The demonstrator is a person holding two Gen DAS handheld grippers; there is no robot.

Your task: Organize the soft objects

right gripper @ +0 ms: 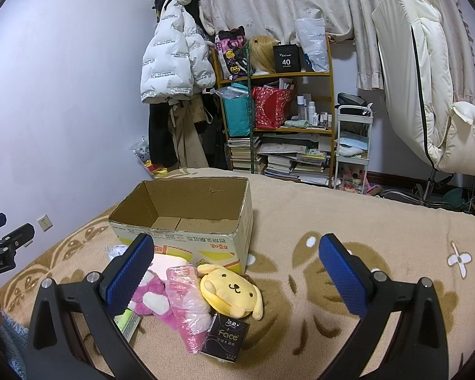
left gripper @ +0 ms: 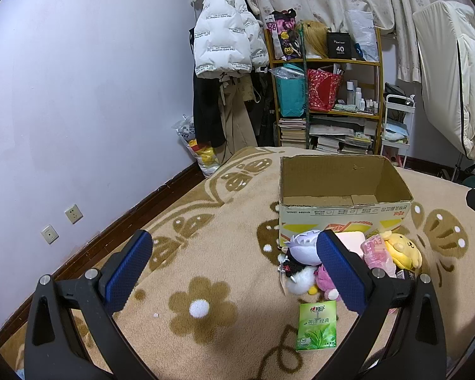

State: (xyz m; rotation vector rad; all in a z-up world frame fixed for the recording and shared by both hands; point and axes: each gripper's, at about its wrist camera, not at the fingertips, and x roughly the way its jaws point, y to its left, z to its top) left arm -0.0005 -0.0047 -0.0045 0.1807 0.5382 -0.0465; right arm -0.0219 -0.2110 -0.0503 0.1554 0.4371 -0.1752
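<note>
**Colours and patterns on the bed**

Blanket (right gripper: pixel 300 209): tan with brown flowers and butterflies. Cardboard box (right gripper: pixel 186 221): brown, red-and-yellow print. Dog plush (right gripper: pixel 231 291): yellow. Plush (right gripper: pixel 148 297): pink and white. Tissue pack (right gripper: pixel 224 337): black. Tea packet (left gripper: pixel 316 326): green. Tongs' pads (right gripper: pixel 342 278): blue.

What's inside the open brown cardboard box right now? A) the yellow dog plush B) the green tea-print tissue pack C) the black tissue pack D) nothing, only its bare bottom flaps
D: the open brown cardboard box shows only its bare bottom flaps in both wrist views; the yellow dog plush, the green tea-print tissue pack and the black tissue pack all lie on the blanket in front of it.
</note>
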